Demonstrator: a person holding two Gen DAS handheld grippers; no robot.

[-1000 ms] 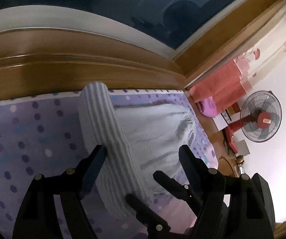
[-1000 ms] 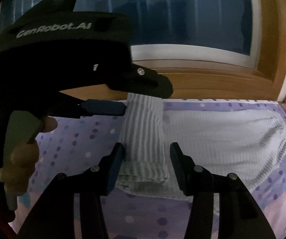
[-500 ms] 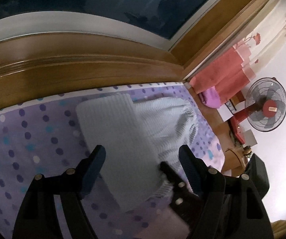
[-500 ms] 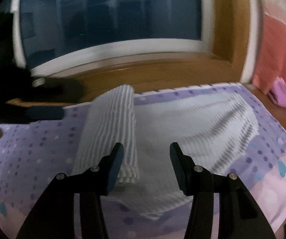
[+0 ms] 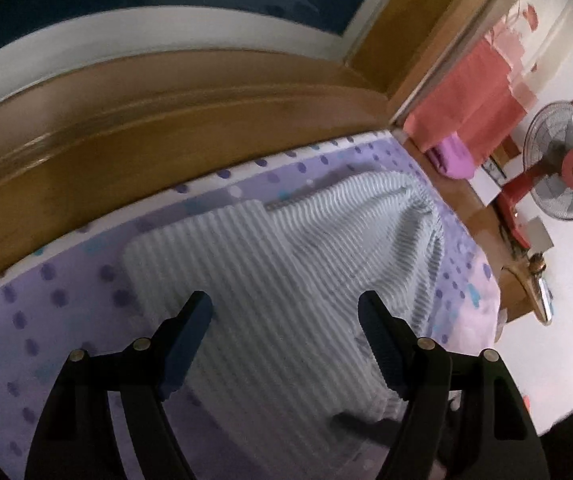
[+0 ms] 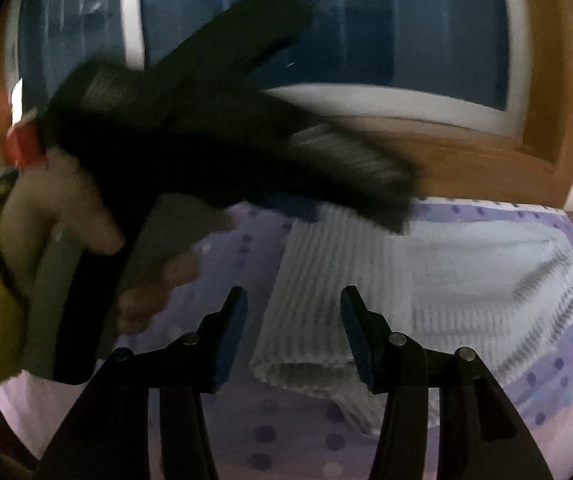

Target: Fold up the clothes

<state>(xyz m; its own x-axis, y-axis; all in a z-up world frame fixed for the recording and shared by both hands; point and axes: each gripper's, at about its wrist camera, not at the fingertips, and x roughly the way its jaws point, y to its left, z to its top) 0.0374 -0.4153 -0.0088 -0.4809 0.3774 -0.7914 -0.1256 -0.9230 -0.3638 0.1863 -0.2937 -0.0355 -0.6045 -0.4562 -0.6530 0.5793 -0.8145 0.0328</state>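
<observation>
- Garment (image 5: 286, 280): striped knit, lying on the bed (image 5: 46, 320) directly ahead of and below both my grippers, one side already folded over.
- Left gripper (image 5: 286, 312): jaws wide apart, empty, above the cloth.
- Right gripper (image 6: 292, 320): jaws apart, empty, over the folded near edge.
- Handling, judged: light, soft, limp; sags if lifted by one point.
- Hold: pinch the layered hem edge, both grippers.

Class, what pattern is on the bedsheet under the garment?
Purple with darker polka dots on the bedsheet, clearest in the left wrist view.
</observation>
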